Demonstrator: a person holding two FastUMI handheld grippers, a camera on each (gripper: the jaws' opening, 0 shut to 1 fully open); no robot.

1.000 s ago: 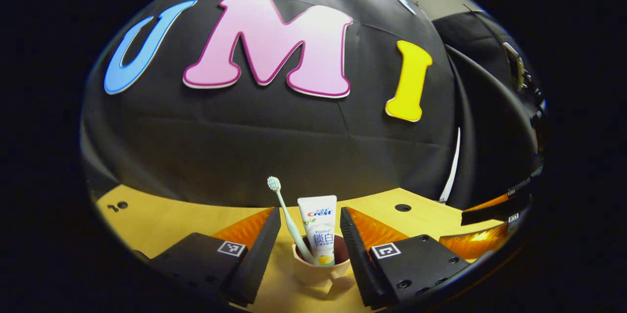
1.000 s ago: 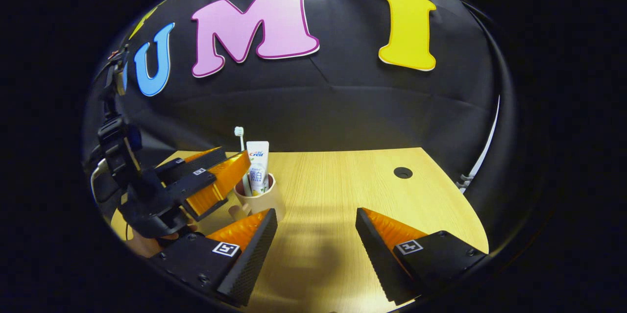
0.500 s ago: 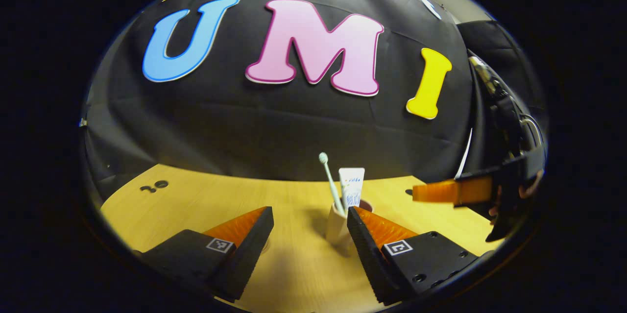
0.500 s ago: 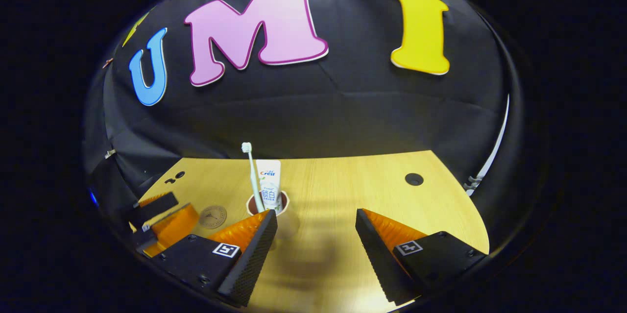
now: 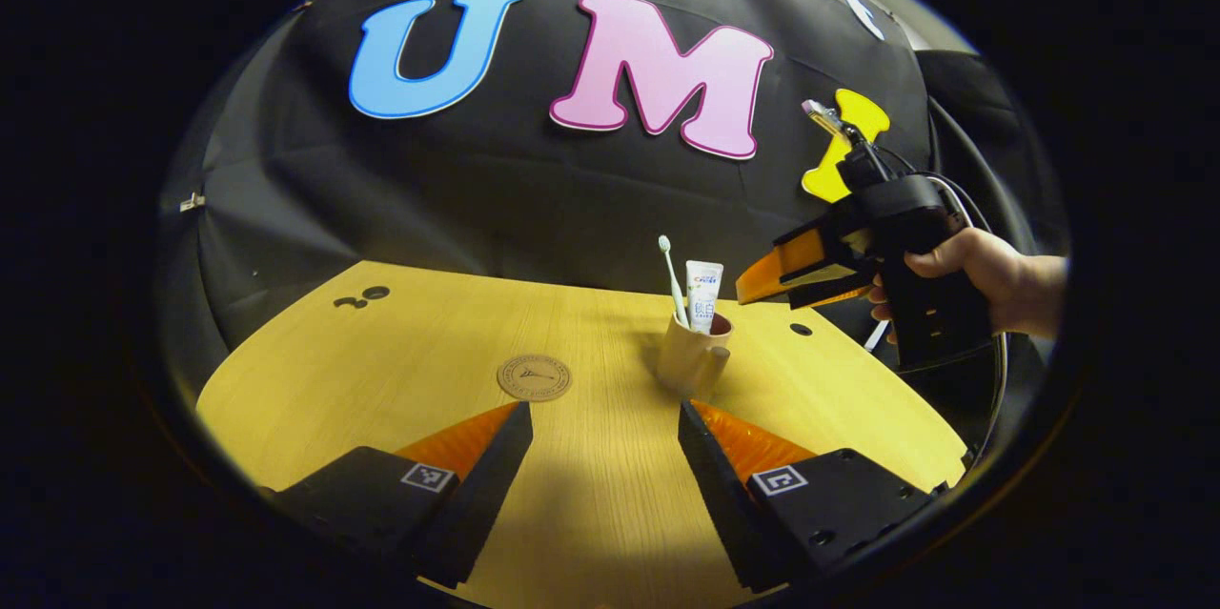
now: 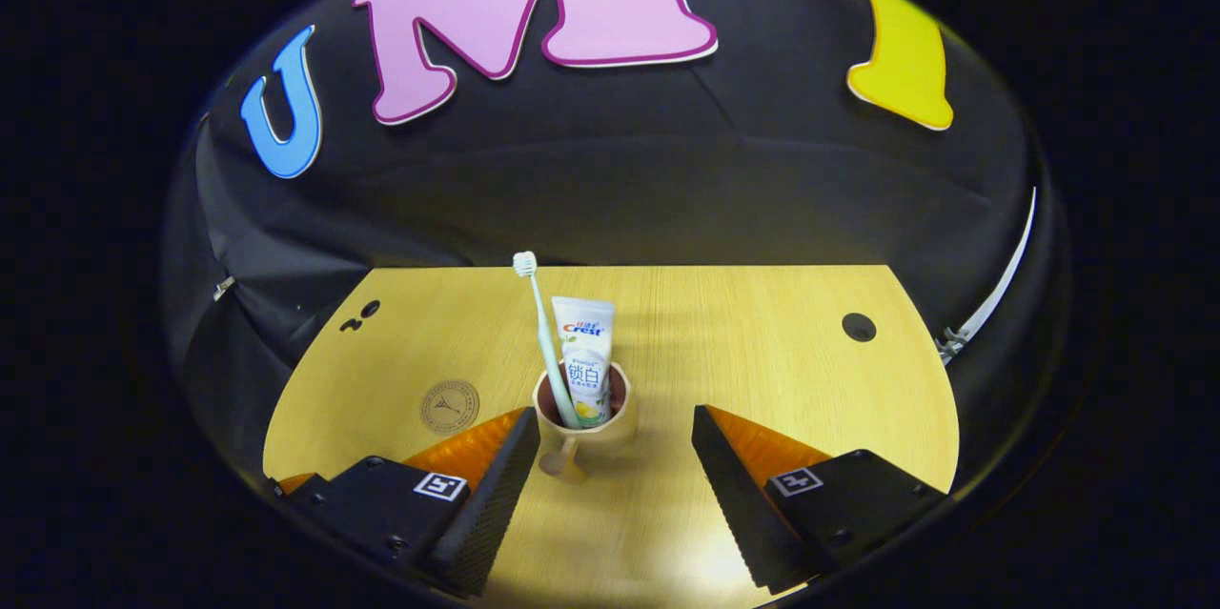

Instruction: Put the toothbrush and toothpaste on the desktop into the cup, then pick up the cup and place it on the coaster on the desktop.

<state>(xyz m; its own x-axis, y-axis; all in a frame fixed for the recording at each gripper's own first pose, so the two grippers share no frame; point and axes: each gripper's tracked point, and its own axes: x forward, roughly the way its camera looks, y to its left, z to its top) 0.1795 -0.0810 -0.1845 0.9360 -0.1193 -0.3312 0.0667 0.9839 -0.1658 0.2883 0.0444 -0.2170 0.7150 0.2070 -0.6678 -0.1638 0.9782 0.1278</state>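
The left gripper [image 5: 602, 456] has its two fingers spread wide apart, with bare wooden desktop [image 5: 400, 371] between them; they hold nothing and touch nothing. In the left gripper view, the beige ceramic cup with a small handle [image 5: 691, 363] stands upright on the desktop, well ahead of the fingers and a little to the right. Inside it stand the pale green toothbrush with a white bristle head [image 5: 672, 280], leaning slightly left, and the white toothpaste tube [image 5: 703, 294], upright beside it. The round brown coaster with an engraved mark [image 5: 535, 377] lies flat on the wood to the left of the cup, apart from it.

In the same view the right gripper [image 5: 762, 277] is seen farther off, above and to the right of the cup, held by a hand [image 5: 963, 266]; from that side its opening cannot be judged.

In the right gripper view, the right gripper [image 6: 615, 466] is wide open too and grasps nothing. The cup [image 6: 583, 423] stands just ahead of the gap between its fingers, nearer to the left finger, its handle turned toward the camera, but I cannot tell whether they touch. The toothbrush [image 6: 541, 333] and toothpaste tube [image 6: 583, 352] rise out of it. The coaster [image 6: 450, 406] lies to the left of the cup, bare, close to the left fingertip.
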